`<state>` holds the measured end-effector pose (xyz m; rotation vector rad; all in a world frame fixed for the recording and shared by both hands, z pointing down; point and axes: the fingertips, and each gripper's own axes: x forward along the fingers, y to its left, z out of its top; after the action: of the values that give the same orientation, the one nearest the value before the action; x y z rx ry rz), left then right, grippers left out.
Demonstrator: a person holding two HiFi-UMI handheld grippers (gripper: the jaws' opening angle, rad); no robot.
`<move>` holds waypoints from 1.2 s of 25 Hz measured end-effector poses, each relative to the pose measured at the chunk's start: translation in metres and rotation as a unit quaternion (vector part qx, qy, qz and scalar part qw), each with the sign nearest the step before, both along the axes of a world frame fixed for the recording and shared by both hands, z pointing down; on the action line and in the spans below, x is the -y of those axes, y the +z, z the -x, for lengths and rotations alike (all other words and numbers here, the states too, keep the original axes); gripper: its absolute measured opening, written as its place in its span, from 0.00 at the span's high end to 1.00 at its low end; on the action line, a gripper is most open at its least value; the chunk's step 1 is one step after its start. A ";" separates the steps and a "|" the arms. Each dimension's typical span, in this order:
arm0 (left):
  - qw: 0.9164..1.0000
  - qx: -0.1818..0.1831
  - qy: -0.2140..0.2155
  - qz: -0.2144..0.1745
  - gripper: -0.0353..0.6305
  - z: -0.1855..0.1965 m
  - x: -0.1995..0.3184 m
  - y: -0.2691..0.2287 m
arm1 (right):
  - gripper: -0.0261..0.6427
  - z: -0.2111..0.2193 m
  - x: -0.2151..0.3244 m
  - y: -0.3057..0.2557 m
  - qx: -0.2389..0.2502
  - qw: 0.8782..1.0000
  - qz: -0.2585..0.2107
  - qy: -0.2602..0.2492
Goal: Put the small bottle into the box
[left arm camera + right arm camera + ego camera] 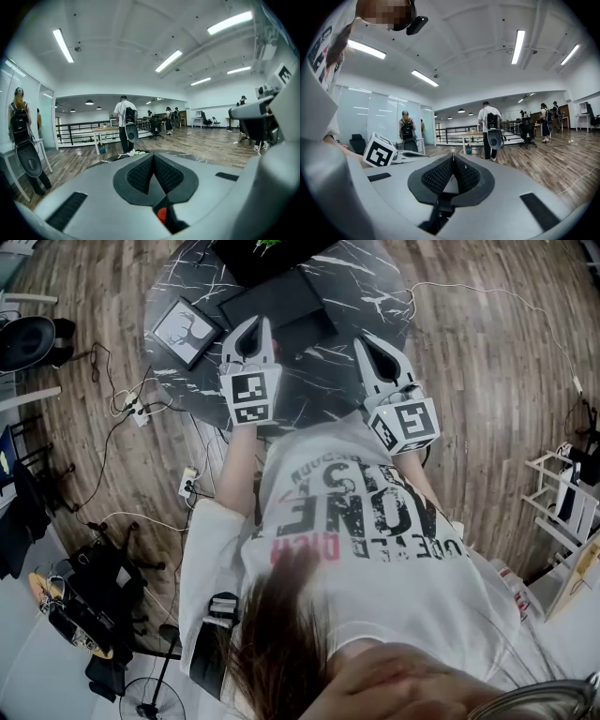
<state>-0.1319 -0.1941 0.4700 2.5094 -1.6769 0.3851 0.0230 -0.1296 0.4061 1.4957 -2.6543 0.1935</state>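
Left tongs [153, 157] and right tongs [453, 157] are both clenched with nothing between them, held over the near edge of the round black marble counter [375, 296]. Black box [242, 268] sits at the far side with something green [267, 245] in it, and a dark flat panel [277, 304] and framed picture [183, 331] lie beside it. We can't spot the small bottle in any view. Shirt print [375, 512] is upside down, "ONE" legible. Wood floor [487, 381], open office, strip lights [168, 61].

Left tongs [249, 331] jaws together, empty, right tongs [375, 348] likewise, side by side
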 end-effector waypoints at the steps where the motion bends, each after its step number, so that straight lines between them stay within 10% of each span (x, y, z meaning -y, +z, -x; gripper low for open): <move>1: 1.000 -0.001 0.000 -0.004 0.94 0.000 0.000 -0.004 | 0.96 0.000 0.000 0.000 0.000 1.000 -0.001 0.000; 30: 0.993 -0.042 -0.056 -0.098 0.94 0.002 -0.023 -0.105 | 0.96 -0.005 0.012 -0.023 0.012 0.998 -0.024 -0.057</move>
<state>-0.1339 -0.1712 0.3648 2.5069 -1.8959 0.1061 0.0279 -0.1417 0.3832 1.3590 -2.7712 0.1410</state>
